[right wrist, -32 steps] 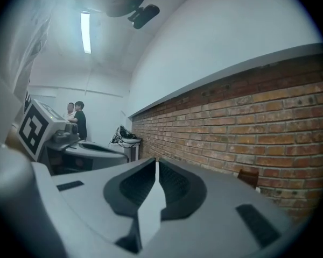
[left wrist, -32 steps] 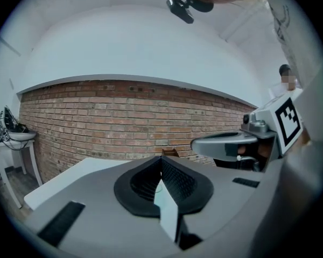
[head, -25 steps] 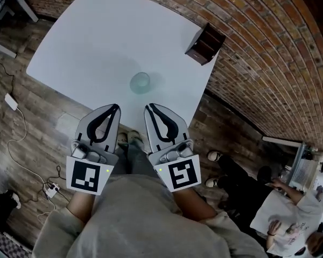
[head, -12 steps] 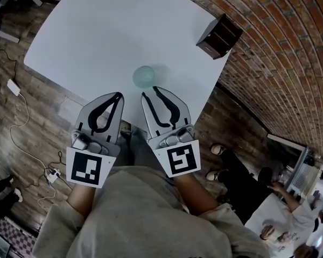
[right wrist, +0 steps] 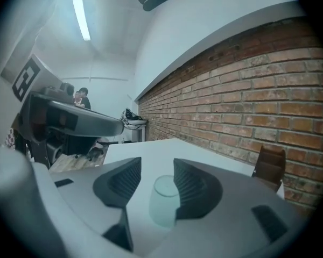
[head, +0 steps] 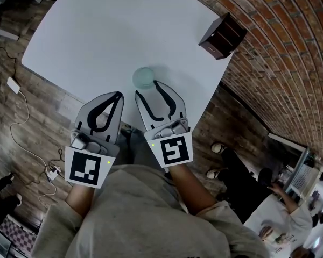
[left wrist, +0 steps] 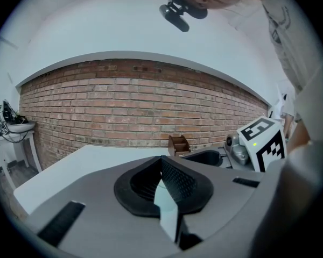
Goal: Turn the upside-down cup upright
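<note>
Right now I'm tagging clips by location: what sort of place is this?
Probably an office or studio workroom: a white table beside a brick wall, wood floor, another person seated nearby.

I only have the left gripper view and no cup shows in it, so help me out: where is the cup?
Observer: The cup stands on the white table, close to its near edge, just ahead of the right gripper.
Operator: Are that gripper's jaws ready to take it?
Observer: They stand apart and have just been opening. In the right gripper view the cup shows in the gap between them, and neither pad looks to be pressing on it.
</note>
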{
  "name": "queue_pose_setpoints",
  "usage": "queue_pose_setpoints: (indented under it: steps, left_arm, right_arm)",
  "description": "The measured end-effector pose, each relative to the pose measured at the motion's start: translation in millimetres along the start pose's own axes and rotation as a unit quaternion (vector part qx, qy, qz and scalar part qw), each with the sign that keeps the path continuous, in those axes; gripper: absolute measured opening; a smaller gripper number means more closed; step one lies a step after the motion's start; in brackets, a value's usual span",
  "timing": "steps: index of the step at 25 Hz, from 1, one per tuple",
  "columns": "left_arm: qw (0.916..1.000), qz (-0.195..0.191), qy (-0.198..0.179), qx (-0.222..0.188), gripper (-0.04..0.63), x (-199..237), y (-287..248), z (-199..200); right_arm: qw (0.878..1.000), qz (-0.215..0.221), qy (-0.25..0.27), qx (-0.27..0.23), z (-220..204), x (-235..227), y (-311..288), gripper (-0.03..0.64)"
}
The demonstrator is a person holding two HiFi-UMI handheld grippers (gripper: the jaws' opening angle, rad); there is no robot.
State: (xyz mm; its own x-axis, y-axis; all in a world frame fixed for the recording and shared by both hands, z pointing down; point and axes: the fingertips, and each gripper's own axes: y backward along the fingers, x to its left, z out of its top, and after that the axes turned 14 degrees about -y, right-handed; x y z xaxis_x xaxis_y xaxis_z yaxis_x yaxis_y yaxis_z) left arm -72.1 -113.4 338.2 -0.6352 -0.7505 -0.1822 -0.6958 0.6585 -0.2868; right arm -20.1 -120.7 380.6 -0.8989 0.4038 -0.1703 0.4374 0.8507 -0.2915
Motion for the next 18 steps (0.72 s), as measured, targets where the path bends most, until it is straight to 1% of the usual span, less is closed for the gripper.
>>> queue_pose_setpoints:
  steps: [9, 18]
  left_arm:
    - [0.9999, -0.008, 0.008, 0.008, 0.009, 1, -7, -7]
    - [0.9998, -0.007, 0.012, 0.011, 0.009, 4, -10, -11]
  right_arm:
    - [1.000, -0.018, -0.011, 0.019, -22, -15, -17, 0.213]
    - [0.999, -0.027, -0.014, 0.032, -28, -24, -27, 0.256]
